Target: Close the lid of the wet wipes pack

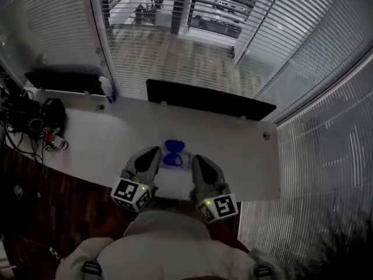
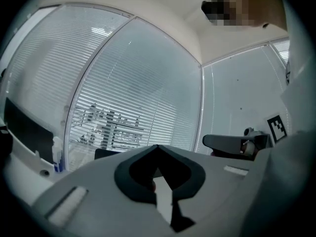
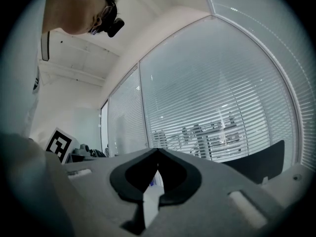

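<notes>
Blue lid [image 1: 174, 146] stands open at the wet wipes pack's [image 1: 175, 164] twelve o'clock; with left gripper [image 1: 154, 152] and right gripper [image 1: 196, 158] closed empty, I'd press it flat.

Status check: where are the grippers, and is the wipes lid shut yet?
Left gripper shut, empty; right gripper same, either side of the pack. Blue lid up, not closed. Nothing in the way.
</notes>
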Tool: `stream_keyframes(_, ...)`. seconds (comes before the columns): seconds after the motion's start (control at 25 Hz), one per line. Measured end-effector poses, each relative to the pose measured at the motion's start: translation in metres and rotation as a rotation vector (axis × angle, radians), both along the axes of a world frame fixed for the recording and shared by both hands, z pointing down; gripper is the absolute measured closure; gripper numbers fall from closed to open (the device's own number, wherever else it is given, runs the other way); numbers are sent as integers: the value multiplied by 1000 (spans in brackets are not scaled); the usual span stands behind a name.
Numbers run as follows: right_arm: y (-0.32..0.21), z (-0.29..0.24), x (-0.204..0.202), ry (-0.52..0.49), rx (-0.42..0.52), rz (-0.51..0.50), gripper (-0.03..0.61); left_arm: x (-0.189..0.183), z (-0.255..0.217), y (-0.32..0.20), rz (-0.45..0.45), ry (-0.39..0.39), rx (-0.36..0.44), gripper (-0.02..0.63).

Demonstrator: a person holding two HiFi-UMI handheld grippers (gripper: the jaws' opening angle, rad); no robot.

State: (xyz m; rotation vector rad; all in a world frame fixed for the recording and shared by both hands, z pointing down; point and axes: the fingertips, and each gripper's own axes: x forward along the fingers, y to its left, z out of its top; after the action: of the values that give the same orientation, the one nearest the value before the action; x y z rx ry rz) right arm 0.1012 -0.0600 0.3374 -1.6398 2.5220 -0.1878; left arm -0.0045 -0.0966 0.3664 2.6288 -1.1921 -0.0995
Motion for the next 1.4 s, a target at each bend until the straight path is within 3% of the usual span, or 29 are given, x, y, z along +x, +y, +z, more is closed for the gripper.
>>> stream_keyframes(0.72, -45, 109, -8, 83, -199, -47, 578, 10, 111, -18, 43, -105, -184, 614)
stream_keyframes(0.88, -60, 150, -1, 100, -251, -59, 578, 8, 154, -30, 29, -205, -195, 614)
stream_keyframes(1.24, -100, 234, 11, 178, -374, -82, 578, -4, 267, -37, 15, -391, -303, 614)
stream_keyframes(1.4, -115, 274, 17, 236, -429, -104, 578, -2, 300, -39, 9, -414, -335, 614)
